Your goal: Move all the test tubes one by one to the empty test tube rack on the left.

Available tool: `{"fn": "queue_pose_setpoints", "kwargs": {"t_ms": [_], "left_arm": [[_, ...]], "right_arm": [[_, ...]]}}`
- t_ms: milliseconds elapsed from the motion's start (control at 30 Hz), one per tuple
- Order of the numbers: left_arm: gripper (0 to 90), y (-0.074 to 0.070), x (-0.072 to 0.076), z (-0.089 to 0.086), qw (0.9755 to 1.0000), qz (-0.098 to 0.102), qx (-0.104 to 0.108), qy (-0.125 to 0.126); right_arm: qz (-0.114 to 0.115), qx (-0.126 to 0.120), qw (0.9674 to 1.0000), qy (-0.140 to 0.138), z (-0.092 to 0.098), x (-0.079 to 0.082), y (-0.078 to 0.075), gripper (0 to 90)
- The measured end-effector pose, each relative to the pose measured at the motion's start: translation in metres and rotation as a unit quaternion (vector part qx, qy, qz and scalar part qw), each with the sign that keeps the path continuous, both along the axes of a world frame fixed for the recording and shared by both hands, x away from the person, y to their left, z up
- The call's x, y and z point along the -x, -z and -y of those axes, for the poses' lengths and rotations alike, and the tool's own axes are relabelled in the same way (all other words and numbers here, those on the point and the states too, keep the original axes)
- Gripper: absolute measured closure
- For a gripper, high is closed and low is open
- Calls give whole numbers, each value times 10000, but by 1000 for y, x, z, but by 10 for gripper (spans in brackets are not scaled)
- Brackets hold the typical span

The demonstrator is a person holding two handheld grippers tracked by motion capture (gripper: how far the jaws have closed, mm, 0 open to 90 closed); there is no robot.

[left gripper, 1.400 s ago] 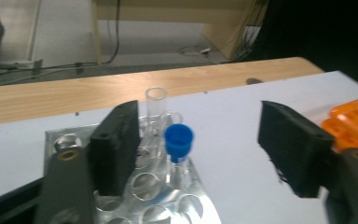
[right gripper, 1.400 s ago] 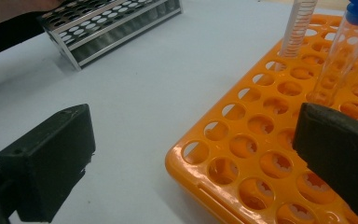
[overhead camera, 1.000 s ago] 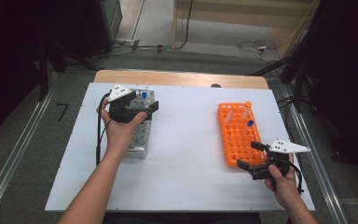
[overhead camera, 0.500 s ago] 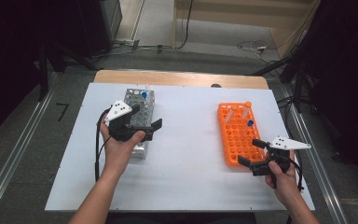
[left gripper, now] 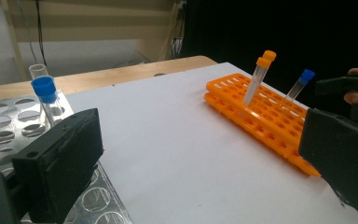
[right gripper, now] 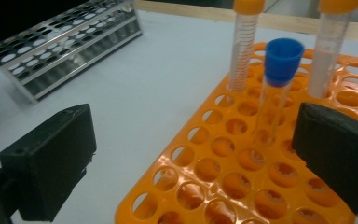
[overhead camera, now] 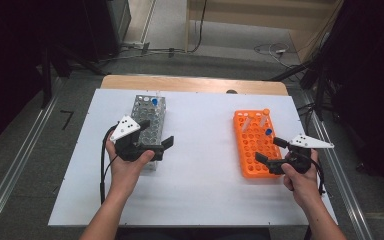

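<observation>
On the right side of the white table (overhead camera: 200, 180) the right gripper (overhead camera: 272, 152) sits low over the near end of the orange rack (overhead camera: 247, 150), jaws spread wide and nothing between them. Its own camera lines those jaws up on the blue-capped tube (right gripper: 277, 88), which stands tilted in a hole near the rack's middle, so I read this as an approach for a pick, not yet a grasp: both pads are clear of the glass. Two orange-capped tubes (right gripper: 243, 44) stand in the row behind it (close enough that a sloppy closing could nudge one). Across the table the left gripper (overhead camera: 155, 145) is also wide open and empty, held over the near end of the metal rack (overhead camera: 147, 112), pointing toward the orange one. That rack already holds a blue-capped tube (left gripper: 46, 95) and an uncapped clear tube (left gripper: 38, 71) at its far end, the rest of the holes look free. Judgement: work looks like moving tubes between racks, the left hand parked by the metal rack to steady it or receive. Tilt of the target tube means the jaws should close high, under the cap, and lift straight along the tube axis, or the rack may come up with it.
</observation>
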State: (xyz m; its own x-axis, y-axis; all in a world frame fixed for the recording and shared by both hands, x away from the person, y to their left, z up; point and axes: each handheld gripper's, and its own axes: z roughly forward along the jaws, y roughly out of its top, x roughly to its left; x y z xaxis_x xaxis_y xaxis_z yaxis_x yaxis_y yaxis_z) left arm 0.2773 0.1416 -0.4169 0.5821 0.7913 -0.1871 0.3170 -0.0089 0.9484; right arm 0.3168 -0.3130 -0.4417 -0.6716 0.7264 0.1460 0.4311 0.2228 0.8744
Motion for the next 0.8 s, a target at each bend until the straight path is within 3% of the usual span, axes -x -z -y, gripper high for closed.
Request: {"fn": "queue_pose_setpoints", "kwargs": {"t_ms": [133,267,400,500,567,667,800], "left_arm": [[0,3,2,0,10000,-54,-24,14],[0,3,4,0,10000,-46,15,37],[0,3,6,-1,10000,-26,42,64],[0,3,8,-2,9999,-26,72,85],[0,3,9,-1,9999,-15,60,107],[0,4,10,1,9998,-43,120,150],[0,6,11,6,9997,-79,31,240]], "right_arm": [[-143,49,9990,430,0,-13,-2,110],[-471,108,9959,766,-3,-31,0,269],[-678,299,9942,781,-7,-42,8,402],[-813,295,9930,806,-9,-44,13,478],[-917,541,9907,845,-12,-47,18,499],[-853,600,9907,877,-13,-47,19,561],[-772,700,9903,916,-15,-46,21,660]]}}
